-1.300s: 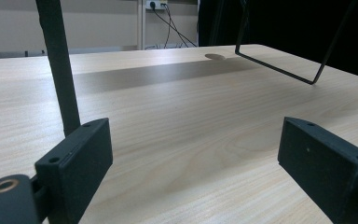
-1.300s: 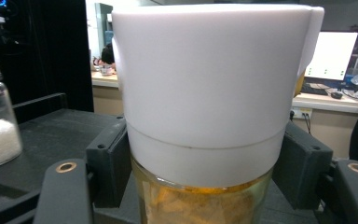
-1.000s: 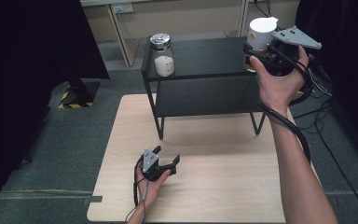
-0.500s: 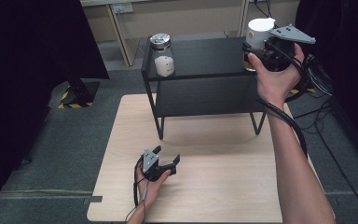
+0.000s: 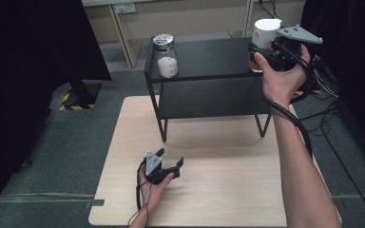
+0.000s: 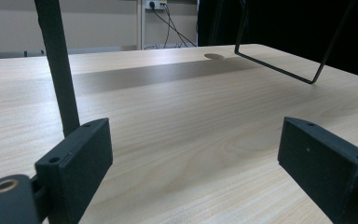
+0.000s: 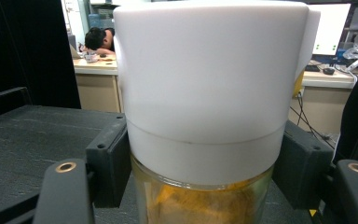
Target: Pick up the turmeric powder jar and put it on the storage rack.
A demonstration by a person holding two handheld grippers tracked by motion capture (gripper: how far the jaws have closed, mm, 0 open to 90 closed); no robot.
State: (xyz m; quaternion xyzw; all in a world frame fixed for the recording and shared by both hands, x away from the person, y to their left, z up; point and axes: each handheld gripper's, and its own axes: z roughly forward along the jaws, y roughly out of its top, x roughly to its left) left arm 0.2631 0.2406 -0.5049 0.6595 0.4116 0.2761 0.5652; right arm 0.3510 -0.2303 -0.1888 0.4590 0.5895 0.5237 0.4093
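Note:
A jar with a white lid [image 5: 264,38] and yellow-orange contents stands at the right end of the black shelf top [image 5: 204,57]. My right gripper [image 5: 259,57] is shut on it, one jaw pressed on each side just below the lid. In the right gripper view the jar [image 7: 209,93] stands between the jaws of that gripper [image 7: 205,163]. My left gripper [image 5: 171,156] lies low on the wooden table [image 5: 228,190], open, with nothing between its jaws. The left gripper view shows that gripper [image 6: 200,158] with bare tabletop [image 6: 191,116] in the gap.
A glass jar with a metal lid [image 5: 165,57] and white contents stands at the left end of the shelf top. The shelf's thin black legs [image 6: 58,65] rest on the table's far half. Cables [image 5: 323,80] lie on the floor to the right.
My right gripper and the jar have shifted only very slightly at the shelf's right end. The left gripper has not moved.

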